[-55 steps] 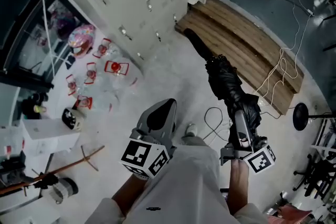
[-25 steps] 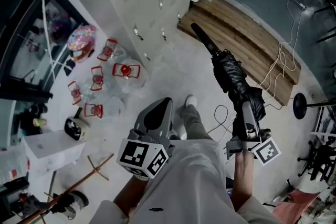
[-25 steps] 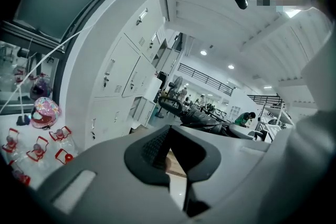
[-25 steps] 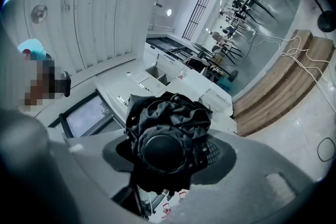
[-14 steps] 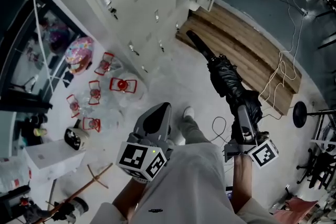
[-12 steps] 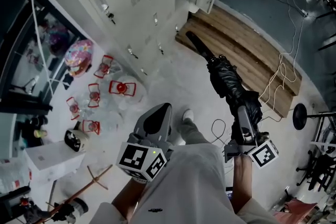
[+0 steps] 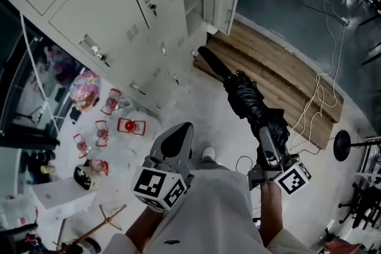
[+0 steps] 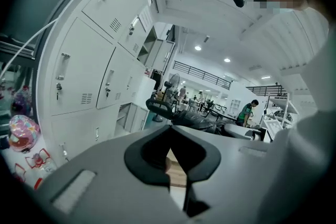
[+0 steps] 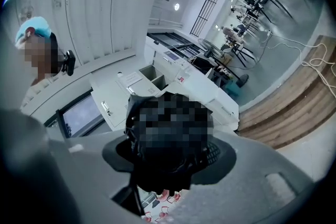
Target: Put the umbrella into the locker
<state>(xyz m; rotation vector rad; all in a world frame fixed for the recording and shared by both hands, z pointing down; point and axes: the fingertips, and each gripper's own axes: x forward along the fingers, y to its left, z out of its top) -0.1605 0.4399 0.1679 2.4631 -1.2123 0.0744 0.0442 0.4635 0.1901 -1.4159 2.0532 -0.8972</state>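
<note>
Right gripper is out in front of the person's right forearm, held about level. Its jaws are clamped on the near end of the folded black umbrella. The right gripper view shows the dark bundle filling the space between both pads.

The umbrella sticks straight out from the jaws in the air, above the pale floor and the edge of the wooden platform. Its far end points at the open locker compartment in the grey locker bank. It is not inside the compartment.

Left gripper is forward of the left forearm, tilted slightly down and beside the person's light trousers. Its jaws are drawn together at the tips with nothing between them, only a thin slit showing floor. It is well apart from the umbrella.

A white shoe shows between the two grippers. Red-and-clear items lie on the floor by the locker base.
</note>
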